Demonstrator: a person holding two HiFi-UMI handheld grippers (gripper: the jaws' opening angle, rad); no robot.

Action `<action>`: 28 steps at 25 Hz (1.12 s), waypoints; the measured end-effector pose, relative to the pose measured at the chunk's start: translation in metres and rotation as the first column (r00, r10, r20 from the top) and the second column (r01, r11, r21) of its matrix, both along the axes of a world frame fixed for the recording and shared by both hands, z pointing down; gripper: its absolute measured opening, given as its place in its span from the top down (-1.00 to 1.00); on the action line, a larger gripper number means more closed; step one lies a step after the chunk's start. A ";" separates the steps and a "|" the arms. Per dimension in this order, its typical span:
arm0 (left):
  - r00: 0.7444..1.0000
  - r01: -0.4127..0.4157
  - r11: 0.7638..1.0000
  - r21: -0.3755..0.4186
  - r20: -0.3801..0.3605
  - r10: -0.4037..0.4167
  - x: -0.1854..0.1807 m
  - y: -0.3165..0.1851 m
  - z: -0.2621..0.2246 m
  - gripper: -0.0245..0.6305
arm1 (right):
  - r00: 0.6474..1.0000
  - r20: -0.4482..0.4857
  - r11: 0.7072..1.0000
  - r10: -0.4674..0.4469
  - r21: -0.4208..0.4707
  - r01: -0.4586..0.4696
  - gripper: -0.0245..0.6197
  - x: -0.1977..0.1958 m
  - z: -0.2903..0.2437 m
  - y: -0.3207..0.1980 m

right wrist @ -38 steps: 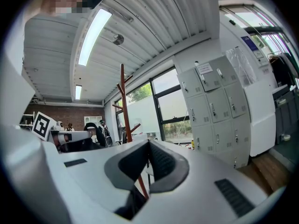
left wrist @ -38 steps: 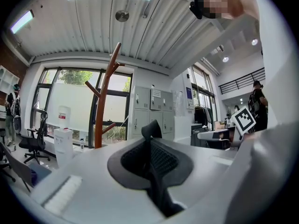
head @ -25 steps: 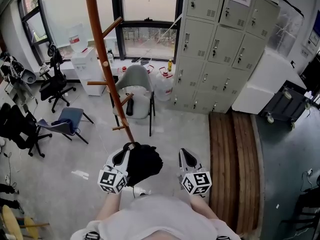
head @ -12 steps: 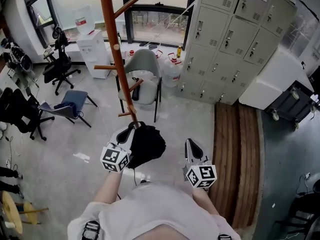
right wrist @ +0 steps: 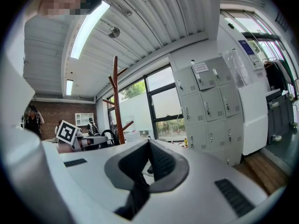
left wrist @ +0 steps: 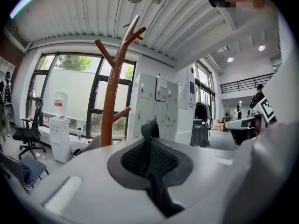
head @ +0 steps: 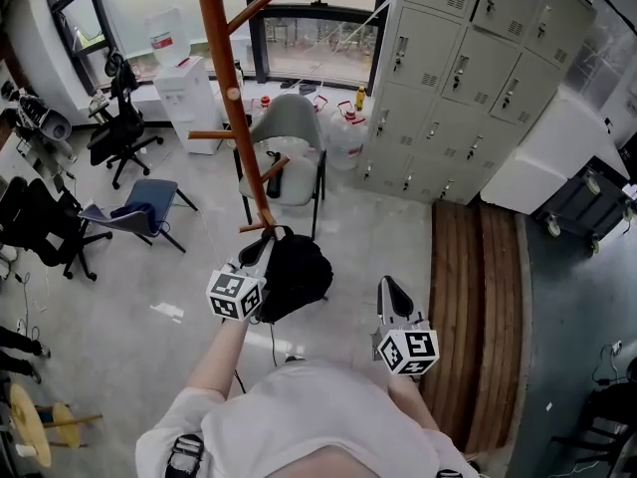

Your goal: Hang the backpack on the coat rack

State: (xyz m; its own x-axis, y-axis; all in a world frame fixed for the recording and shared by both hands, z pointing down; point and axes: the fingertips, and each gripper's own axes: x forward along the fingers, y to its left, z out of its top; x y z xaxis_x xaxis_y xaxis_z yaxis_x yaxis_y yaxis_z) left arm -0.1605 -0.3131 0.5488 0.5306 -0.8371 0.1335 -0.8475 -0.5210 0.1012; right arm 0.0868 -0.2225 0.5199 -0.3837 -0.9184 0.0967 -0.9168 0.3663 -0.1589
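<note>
In head view, backpack [head: 296, 274], left gripper view, strap [left wrist: 150, 126]

Office-type workroom: bank of grey metal lockers [head: 448, 78], black swivel chairs [head: 114, 132], water dispenser [head: 187, 93] by big windows [head: 318, 28], water jugs [head: 346, 135], bare concrete floor [head: 149, 267], ribbed ceiling [right wrist: 140, 13], strip light [right wrist: 86, 29].

Daylight pours through the far dark-framed glass windows [head: 318, 53]; both gripper views bow and blacken at edges.
</note>
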 end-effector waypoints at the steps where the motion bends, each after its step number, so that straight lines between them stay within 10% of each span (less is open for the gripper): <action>1: 1.000 0.002 1.000 -0.008 -0.001 -0.002 -0.001 -0.004 0.004 0.89 | 1.000 0.001 1.000 0.004 -0.001 -0.004 0.90 0.001 0.001 0.000; 28: 0.999 0.047 0.978 -0.205 -0.002 -0.048 -0.024 -0.049 0.081 0.89 | 1.000 0.011 0.999 0.013 -0.043 -0.012 0.90 0.001 0.016 -0.001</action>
State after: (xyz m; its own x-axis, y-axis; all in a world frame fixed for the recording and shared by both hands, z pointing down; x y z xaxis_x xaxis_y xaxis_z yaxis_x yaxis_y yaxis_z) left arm -0.1848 -0.3623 0.6300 0.4925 -0.8163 0.3017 -0.8696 -0.4480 0.2075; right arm 0.0876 -0.2239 0.5356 -0.3734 -0.9182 0.1321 -0.9193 0.3472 -0.1851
